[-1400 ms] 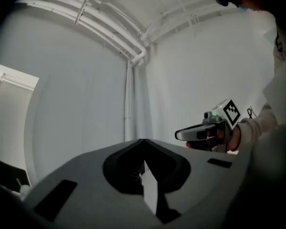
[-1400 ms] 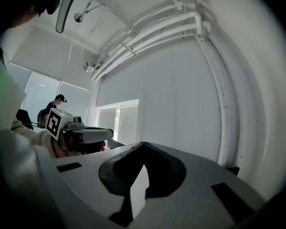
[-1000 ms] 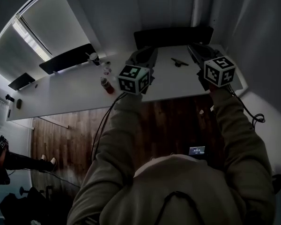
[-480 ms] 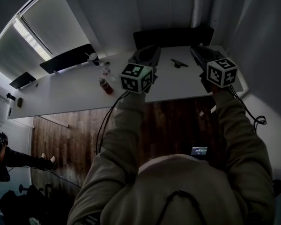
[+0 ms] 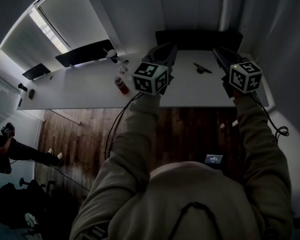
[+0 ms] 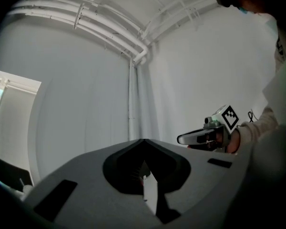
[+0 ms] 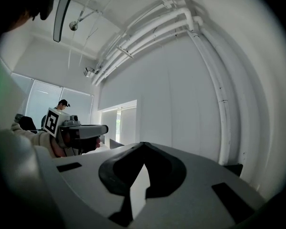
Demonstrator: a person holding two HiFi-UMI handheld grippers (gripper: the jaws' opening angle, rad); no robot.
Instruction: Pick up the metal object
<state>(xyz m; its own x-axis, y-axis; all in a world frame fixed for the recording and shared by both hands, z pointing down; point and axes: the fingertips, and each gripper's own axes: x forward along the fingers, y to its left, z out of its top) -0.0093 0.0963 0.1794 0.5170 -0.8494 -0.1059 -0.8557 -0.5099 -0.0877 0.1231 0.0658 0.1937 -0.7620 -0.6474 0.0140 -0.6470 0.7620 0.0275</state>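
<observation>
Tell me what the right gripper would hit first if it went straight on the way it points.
Most likely the white wall. The right gripper, jaws shut, tilts upward, and nothing shows between its tips and that wall, though depth is unclear. The metal object lies to its left, off that line.

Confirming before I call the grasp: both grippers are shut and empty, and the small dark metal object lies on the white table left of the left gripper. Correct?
No. The head view shows the small dark metal object lying on the white table between the left gripper and the right gripper, not left of the left one. The rest holds: both grippers are shut and empty.
</observation>
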